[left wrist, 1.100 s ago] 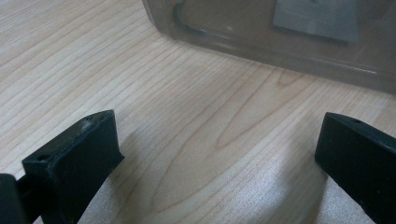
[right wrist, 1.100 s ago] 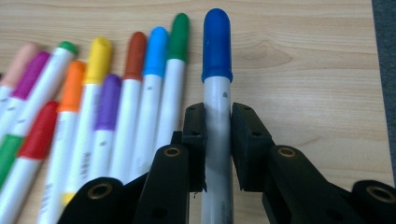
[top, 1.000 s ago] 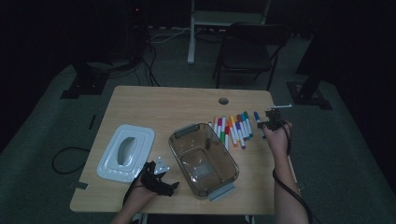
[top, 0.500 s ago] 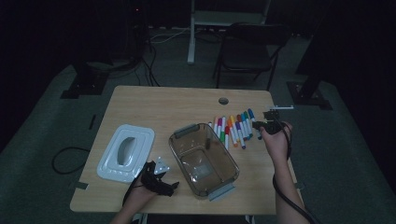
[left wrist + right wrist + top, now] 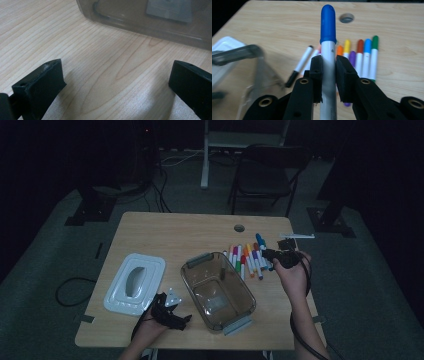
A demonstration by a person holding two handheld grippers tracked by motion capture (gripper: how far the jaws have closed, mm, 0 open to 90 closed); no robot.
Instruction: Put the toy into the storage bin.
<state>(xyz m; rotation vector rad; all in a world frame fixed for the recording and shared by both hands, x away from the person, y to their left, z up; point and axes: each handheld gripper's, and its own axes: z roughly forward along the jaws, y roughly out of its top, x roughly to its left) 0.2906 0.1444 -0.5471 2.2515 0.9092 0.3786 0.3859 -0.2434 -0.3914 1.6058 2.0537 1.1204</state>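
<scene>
The right tool (image 5: 328, 66) clamps a blue-capped marker (image 5: 328, 37) above the bench (image 5: 170, 227). The left tool (image 5: 117, 85) rests wide open, empty, beside the bin (image 5: 192, 270).

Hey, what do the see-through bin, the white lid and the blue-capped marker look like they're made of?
The bin looks like smoky clear plastic: the wood shows through its walls, and its grey end latches look like plastic too. The white lid seems glossy moulded plastic, with soft highlights around its recessed handle. The blue-capped marker in the right claw has a smooth plastic barrel and a slightly shiny cap. The table looks like light wood grain, possibly laminate.
</scene>
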